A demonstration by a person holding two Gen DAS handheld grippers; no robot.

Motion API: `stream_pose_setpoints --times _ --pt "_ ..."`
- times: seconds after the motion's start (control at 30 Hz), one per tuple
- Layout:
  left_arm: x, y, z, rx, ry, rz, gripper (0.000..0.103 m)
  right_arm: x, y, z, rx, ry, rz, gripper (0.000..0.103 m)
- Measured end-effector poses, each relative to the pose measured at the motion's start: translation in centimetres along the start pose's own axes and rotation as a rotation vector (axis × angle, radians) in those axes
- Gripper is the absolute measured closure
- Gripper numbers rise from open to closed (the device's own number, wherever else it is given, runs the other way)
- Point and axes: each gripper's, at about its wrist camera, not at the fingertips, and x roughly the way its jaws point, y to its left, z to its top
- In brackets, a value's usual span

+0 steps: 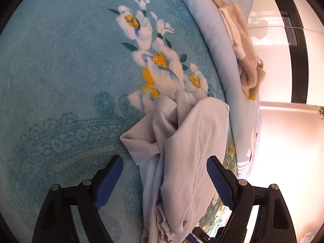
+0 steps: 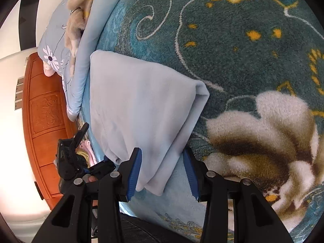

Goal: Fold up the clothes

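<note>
Left wrist view. The teal floral fleece blanket (image 1: 70, 70) covers the bed and fills the left and centre of the picture. Along the bed's far edge lies a pale blue quilt (image 1: 214, 32), and on it a tan plush garment (image 1: 243, 46) is heaped. To the right, beyond the bed's edge, is a bright white wall with a dark vertical band (image 1: 297, 56). The left gripper (image 1: 165, 178) has its fingers (image 1: 110, 180) spread wide apart, closed on nothing. Between and ahead of them a crumpled beige garment (image 1: 182, 151) lies on the blanket near the bed's right edge; it is bunched, with a stitched seam and a hem showing, and its lower end runs down between the fingers. Whether it touches either finger cannot be told.

Right wrist view. At the left stands a carved orange-brown wooden headboard (image 2: 46, 111), with a daisy-print pillow (image 2: 54, 46) beside it. The other gripper's black body shows at lower left. A folded pale blue fleece cloth (image 2: 141, 105) lies smooth and flat on the blanket, one folded corner pointing right. The right gripper (image 2: 163, 172) has its fingers (image 2: 134, 172) parted, straddling the cloth's near edge without clamping it. A large white-and-brown flower pattern (image 2: 263, 137) lies to the right.
</note>
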Motion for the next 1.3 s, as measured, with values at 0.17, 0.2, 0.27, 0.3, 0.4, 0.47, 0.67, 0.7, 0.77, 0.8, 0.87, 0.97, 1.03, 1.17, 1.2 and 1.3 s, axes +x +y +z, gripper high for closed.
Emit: stream_pose_setpoints --times 0.17,0.2,0.27,0.3,0.4,0.47,0.67,0.7,0.77,0.8,0.87,0.97,1.03,1.17,1.2,1.3 --pt "0.3 -0.3 0.3 -0.037 -0.023 -0.008 0.037 0.8 -0.1 0.0 0.041 -0.020 0.026 0.059" --pt "0.5 -0.6 0.4 -0.034 -0.024 0.006 0.039 0.8 -0.1 0.1 0.043 -0.025 0.028 0.059" --pt "1.0 -0.8 1.1 -0.012 -0.016 0.028 0.059 0.7 -0.1 0.1 0.050 -0.033 0.028 0.062" --pt "1.3 -1.1 1.1 -0.003 -0.011 0.031 0.067 0.7 -0.2 0.1 0.057 -0.036 0.028 0.064" --pt "1.3 -1.6 0.8 0.019 -0.026 0.017 0.084 0.8 -0.4 0.2 0.080 -0.033 0.001 0.081" --pt "0.8 -1.7 0.4 0.033 -0.048 0.002 0.086 0.8 0.0 0.2 0.069 -0.028 -0.037 0.093" --pt "-2.4 -0.1 -0.9 0.021 -0.120 -0.032 0.088 0.4 3.9 0.3 -0.098 -0.034 -0.075 0.096" --pt "-3.4 0.4 -1.1 0.018 -0.146 -0.034 0.088 0.5 5.0 0.3 -0.137 -0.033 -0.068 0.096" --pt "-5.4 1.3 -1.4 0.010 -0.209 -0.040 0.088 0.9 7.5 0.3 -0.227 -0.027 -0.055 0.096" --pt "-6.7 1.8 -1.5 0.007 -0.242 -0.039 0.088 1.2 8.8 0.2 -0.274 -0.023 -0.049 0.097" --pt "-9.3 3.0 -1.8 0.002 -0.305 -0.034 0.088 1.9 11.4 -0.4 -0.363 -0.009 -0.023 0.097" --pt "-12.7 4.7 -2.1 -0.010 -0.377 -0.017 0.088 2.6 14.4 -1.5 -0.467 0.012 0.034 0.097" --pt "-13.1 6.5 -2.4 -0.053 -0.346 0.041 0.088 3.6 15.2 -2.3 -0.512 0.044 0.027 0.097" --pt "-12.2 11.0 -3.4 -0.263 -0.241 0.030 0.087 6.2 13.1 -3.3 -0.531 0.106 -0.103 0.097" --pt "-12.6 11.4 -3.8 -0.273 -0.240 0.032 0.087 6.7 12.1 -3.2 -0.503 0.118 -0.123 0.097" --pt "-12.4 11.2 -3.3 -0.248 -0.245 0.060 0.083 6.9 9.0 -3.0 -0.427 0.135 -0.132 0.097"
